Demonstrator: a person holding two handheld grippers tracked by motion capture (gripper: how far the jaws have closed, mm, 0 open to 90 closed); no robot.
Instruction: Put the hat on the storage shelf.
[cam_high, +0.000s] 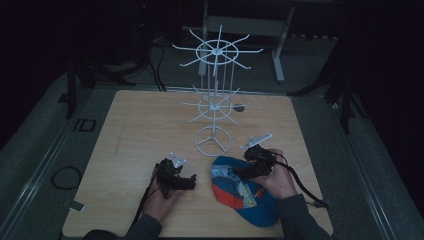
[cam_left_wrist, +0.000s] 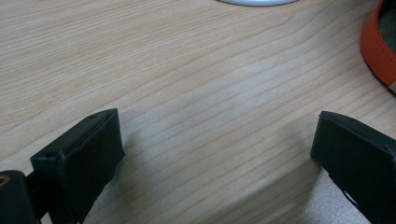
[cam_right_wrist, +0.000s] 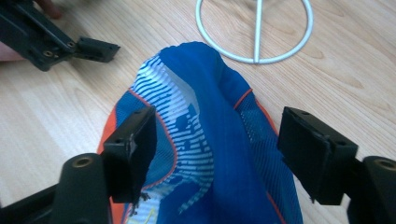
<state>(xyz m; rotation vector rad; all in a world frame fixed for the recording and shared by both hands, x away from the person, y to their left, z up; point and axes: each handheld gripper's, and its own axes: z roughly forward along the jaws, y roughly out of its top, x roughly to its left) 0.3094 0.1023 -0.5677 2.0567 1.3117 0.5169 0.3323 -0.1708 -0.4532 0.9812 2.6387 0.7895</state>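
I read the scene from left to right. The left gripper rests low on the wooden table, held by the left hand. In the left gripper view its jaws stand wide apart with bare wood grain between them; nothing is gripped. An orange edge of the cap enters that view at the upper right, cut off by the frame.

The cap lies on the near right part of the table, just in front of the ring base of the white wire rack. It is blue fabric with an orange trim line, a panel of white stripes and mesh on one side. In the right gripper view the cap's crown is bunched upward into a ridge that runs between the two jaws.

The right gripper sits over the cap, held by the right hand. Its jaws are apart; the cap lies between them, and neither pad appears to press the fabric.

Limits of visibility: the high view is dim, so the cap's print is hard to make out there. The right hand covers part of the cap. The cap's lower portion is cut off in the right gripper view.
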